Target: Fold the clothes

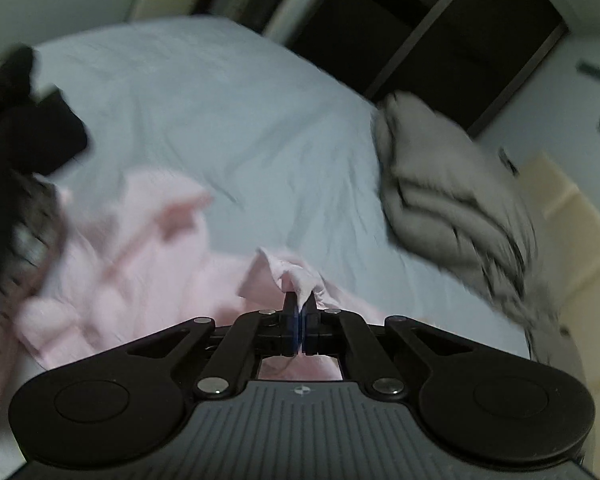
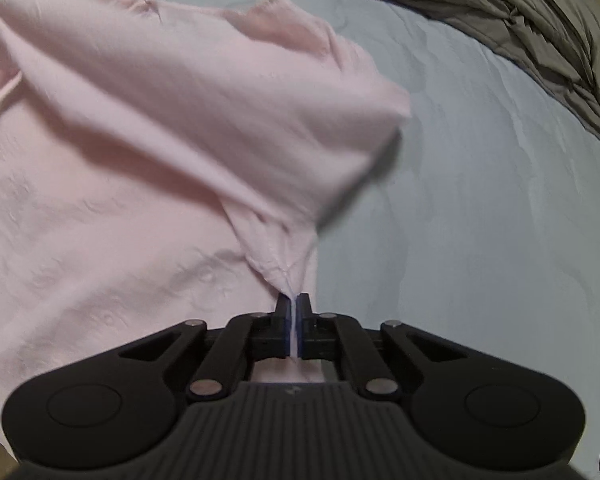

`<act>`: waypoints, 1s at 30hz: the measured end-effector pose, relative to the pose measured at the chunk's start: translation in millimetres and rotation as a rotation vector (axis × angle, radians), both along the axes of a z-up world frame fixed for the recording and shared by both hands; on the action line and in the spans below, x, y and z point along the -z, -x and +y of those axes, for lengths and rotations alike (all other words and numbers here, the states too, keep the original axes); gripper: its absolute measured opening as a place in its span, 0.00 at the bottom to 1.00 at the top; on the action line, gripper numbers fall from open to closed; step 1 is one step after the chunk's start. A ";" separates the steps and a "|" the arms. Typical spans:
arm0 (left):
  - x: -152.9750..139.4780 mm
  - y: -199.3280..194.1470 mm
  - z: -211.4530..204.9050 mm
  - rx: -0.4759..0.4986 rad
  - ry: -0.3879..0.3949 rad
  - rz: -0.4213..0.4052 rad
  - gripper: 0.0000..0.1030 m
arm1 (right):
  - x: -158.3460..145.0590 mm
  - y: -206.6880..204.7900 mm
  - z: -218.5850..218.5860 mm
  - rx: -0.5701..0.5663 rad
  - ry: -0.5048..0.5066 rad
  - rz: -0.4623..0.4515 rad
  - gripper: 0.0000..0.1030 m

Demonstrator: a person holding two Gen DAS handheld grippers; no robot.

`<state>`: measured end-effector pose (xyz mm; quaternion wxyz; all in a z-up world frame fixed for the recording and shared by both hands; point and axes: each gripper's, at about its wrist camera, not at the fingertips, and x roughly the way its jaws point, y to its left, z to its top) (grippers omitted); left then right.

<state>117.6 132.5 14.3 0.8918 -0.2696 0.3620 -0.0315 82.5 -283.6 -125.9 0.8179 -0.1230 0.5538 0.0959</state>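
one pink garment point(image 2: 148, 168) lies on the pale blue bedsheet point(image 2: 480, 200), and both hand-held grippers have hold of it. the right gripper point(image 2: 293, 300) points steeply down, its jaws pinched together on a thin gathered point of the pink cloth, so that only a sliver of fabric shows between the blue-edged pads. from that pinch a fold of the garment rises up and away ahead of the gripper, spreading wide to its left, while the rest of the shirt lies flat on the sheet to the left of and below the jaws. bare sheet lies to the right of this gripper.

the left gripper point(image 1: 300, 300) is likewise clamped narrow on a bunched corner of the same pink garment point(image 1: 140, 264), a small crumpled peak of cloth standing up just ahead of its fingertips. the bulk of the garment trails off to that gripper's left, blurred.

other cloth things, counted: one folded grey-brown quilted duvet point(image 1: 452, 200), ahead and to the right of the left gripper, at the edge of the bed; the same duvet point(image 2: 520, 20) sits far ahead and right of the right gripper. one pile of black clothing point(image 1: 32, 128) lies far to the left of the left gripper. beyond the bed, a dark open wardrobe point(image 1: 440, 40) shows; its contents cannot be made out.
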 end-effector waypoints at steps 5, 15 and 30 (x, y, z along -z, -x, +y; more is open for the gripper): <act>12.3 -6.3 30.6 -0.100 -0.030 0.046 0.00 | 1.2 3.7 -1.0 -0.013 0.008 -0.005 0.03; 41.1 -18.5 35.2 -0.108 -0.073 0.177 0.02 | -3.8 4.5 -11.2 0.011 -0.021 0.038 0.08; 7.2 -0.8 8.0 -0.111 -0.246 0.048 0.49 | -61.3 5.3 -28.5 0.091 -0.144 -0.107 0.54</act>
